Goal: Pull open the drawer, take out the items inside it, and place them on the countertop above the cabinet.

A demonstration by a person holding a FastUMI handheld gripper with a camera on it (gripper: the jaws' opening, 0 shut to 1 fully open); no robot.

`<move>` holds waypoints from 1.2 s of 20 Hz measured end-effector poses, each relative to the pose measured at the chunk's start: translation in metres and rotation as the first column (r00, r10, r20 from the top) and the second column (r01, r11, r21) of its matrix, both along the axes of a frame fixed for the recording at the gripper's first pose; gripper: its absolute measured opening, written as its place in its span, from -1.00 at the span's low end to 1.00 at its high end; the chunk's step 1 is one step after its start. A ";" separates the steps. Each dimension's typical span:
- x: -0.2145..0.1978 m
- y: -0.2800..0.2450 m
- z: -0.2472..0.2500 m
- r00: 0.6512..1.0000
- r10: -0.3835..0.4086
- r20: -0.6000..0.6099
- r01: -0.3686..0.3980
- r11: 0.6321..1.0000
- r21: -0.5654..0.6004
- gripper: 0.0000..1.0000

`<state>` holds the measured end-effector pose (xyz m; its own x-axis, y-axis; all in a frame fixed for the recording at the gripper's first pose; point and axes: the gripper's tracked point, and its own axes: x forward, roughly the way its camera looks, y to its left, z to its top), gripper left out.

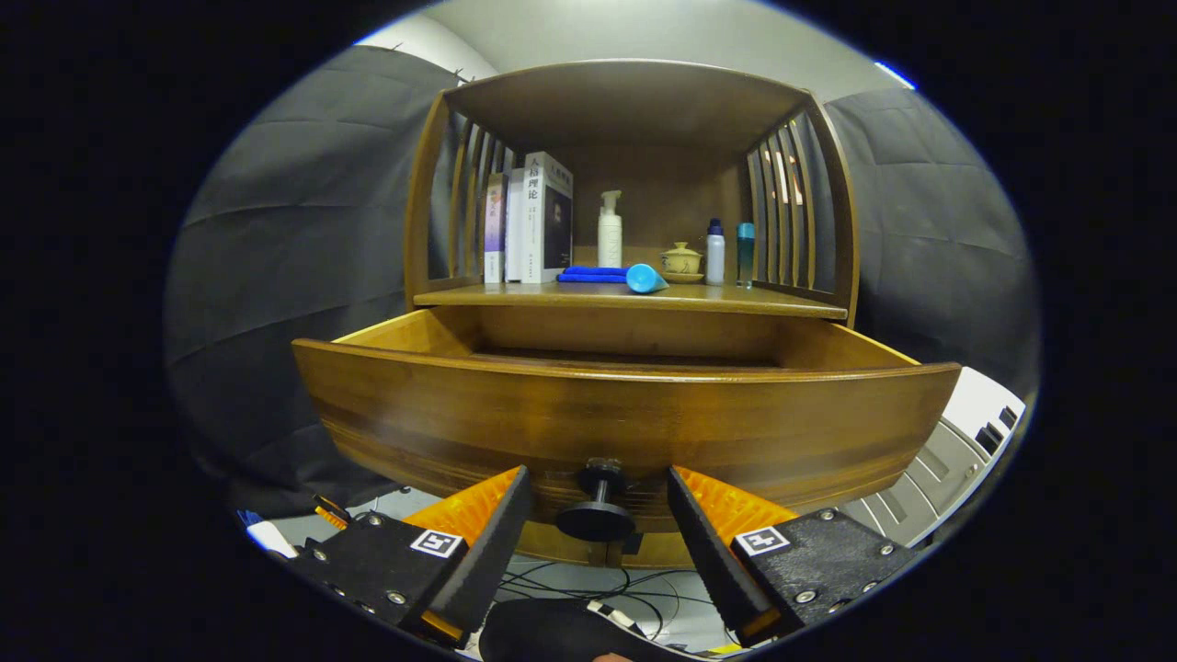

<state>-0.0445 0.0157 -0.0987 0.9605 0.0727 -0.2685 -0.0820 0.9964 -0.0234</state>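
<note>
The gripper [598, 529] is released, fingers spread either side of the round knob [596, 519] without touching it. The wooden drawer [625, 414] stands pulled open at 12 o'clock; it looks heavy and stiff. Its contents are hidden behind the front, perhaps none left.

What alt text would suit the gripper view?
A wooden drawer stands pulled open, its round knob between the open gripper jaws, untouched. On the countertop above sit books, a pump bottle, a blue cloth and small bottles.
</note>
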 end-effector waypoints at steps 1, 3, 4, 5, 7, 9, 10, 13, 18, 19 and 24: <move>0.002 0.001 0.003 1.000 -0.006 0.004 0.006 1.000 0.017 0.84; 0.013 0.003 0.002 1.000 -0.016 0.000 0.016 1.000 0.008 0.85; 0.018 0.001 0.001 1.000 -0.023 0.002 0.023 1.000 -0.005 0.85; 0.024 0.002 0.003 1.000 -0.027 0.009 0.027 1.000 -0.005 0.85; 0.034 0.003 0.008 0.999 -0.037 0.029 0.037 0.999 -0.001 0.86; 0.045 0.003 0.009 0.998 -0.048 0.026 0.048 0.999 0.013 0.86; 0.048 0.003 0.004 0.998 -0.056 0.015 0.056 0.998 0.029 0.87; 0.059 0.005 0.007 0.997 -0.072 0.028 0.071 0.997 0.030 0.86; 0.078 0.007 0.004 0.997 -0.074 0.025 0.074 0.997 0.023 0.87; 0.083 0.006 0.004 0.997 -0.073 0.035 0.073 0.997 0.018 0.87; 0.102 0.005 0.000 0.996 -0.067 0.062 0.070 0.996 -0.047 0.86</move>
<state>0.0577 0.0204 -0.0988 0.9773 -0.0060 -0.2116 -0.0102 0.9971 -0.0754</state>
